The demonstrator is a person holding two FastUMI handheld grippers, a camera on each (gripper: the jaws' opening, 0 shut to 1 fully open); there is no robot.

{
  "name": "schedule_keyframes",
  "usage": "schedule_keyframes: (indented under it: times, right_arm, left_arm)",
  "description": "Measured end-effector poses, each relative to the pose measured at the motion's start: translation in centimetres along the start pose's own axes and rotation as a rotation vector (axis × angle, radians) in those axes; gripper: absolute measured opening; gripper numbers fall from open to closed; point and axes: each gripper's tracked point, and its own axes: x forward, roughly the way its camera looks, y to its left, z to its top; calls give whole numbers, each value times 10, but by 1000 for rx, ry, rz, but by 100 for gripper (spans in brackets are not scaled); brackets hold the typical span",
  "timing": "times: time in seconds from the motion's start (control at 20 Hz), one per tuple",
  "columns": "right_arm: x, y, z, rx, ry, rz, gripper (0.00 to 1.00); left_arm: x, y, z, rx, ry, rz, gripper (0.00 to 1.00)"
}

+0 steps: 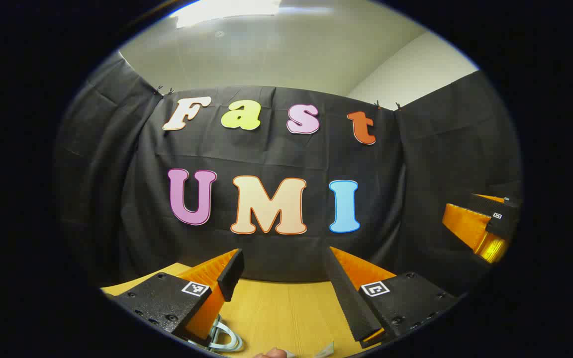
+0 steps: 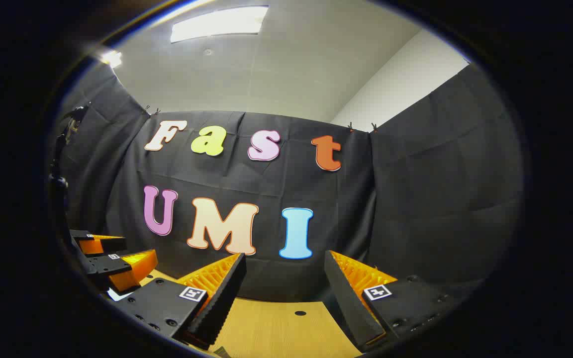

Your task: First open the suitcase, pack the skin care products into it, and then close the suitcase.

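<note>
Wooden table [image 1: 286,308] lies under both grippers. The left gripper [image 1: 281,268] (fingers wide apart, grasping nothing) hovers above it. The right gripper [image 2: 282,278] does too.

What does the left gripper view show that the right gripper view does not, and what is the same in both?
Left gripper view alone: a metal ring lying on the table beside the near finger of the left gripper, and a person's fingertip at the bottom edge.

Right gripper view alone: a small dark hole in the tabletop, ahead of the right gripper.

Both: the wooden table, the black cloth wall, a ceiling light, the view's own gripper open and holding nothing, and the other gripper at the side.
</note>
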Motion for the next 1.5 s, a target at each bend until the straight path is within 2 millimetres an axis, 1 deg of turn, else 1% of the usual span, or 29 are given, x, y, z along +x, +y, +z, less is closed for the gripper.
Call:
schedule_keyframes:
  times: [0.05,0.15,0.25,0.3,0.35,0.4,0.45,0.6,0.65,0.7,0.75,0.8,0.9,0.95,1.0,1.15,1.25,1.35,1.4,1.5]
  right_arm:
    - [0,1,0,1,-2,2,98]
    - [4,2,-4,6,-1,10,99]
    - [8,5,-9,10,3,25,99]
    - [10,5,-13,12,6,35,99]
    - [12,7,-15,14,8,47,99]
    - [15,7,-18,16,9,59,99]
    - [18,9,-20,21,10,73,99]
    - [26,15,-29,58,-3,126,98]
    - [28,17,-30,69,-11,139,98]
    - [31,20,-33,75,-16,151,98]
    - [33,24,-37,77,-12,160,98]
    - [36,28,-41,77,-6,167,99]
    - [43,35,-43,71,-2,170,99]
    - [47,37,-44,59,-3,153,99]
    - [50,37,-48,51,3,134,98]
    - [58,55,-57,34,28,118,99]
    - [61,54,-65,10,54,105,98]
    - [64,56,-70,-19,70,85,99]
    - [65,54,-73,-36,80,72,98]
    - [67,51,-77,-60,101,49,98]
  left_arm:
    - [0,0,-1,2,0,2,92]
    - [2,0,0,-3,-5,9,95]
    - [3,1,-1,-14,-9,17,95]
    - [3,0,-2,-21,-10,21,93]
    - [3,1,-3,-22,-9,29,95]
    - [4,3,-5,-17,-5,41,92]
    - [5,6,-7,-8,-2,58,94]
    - [5,23,-17,36,1,125,95]
    - [3,31,-24,64,11,152,92]
    - [2,40,-31,87,20,172,95]
    - [3,46,-41,104,39,183,92]
    - [3,55,-56,115,73,192,92]
    - [5,73,-96,117,171,201,93]
    - [6,82,-117,119,227,202,95]
    - [5,90,-140,127,295,204,95]
    - [2,109,-213,142,511,177,96]
    - [-2,116,-246,134,605,164,95]
    - [-6,117,-277,112,694,145,95]
    - [-7,119,-292,107,743,136,95]
    - [-10,121,-315,104,820,123,94]
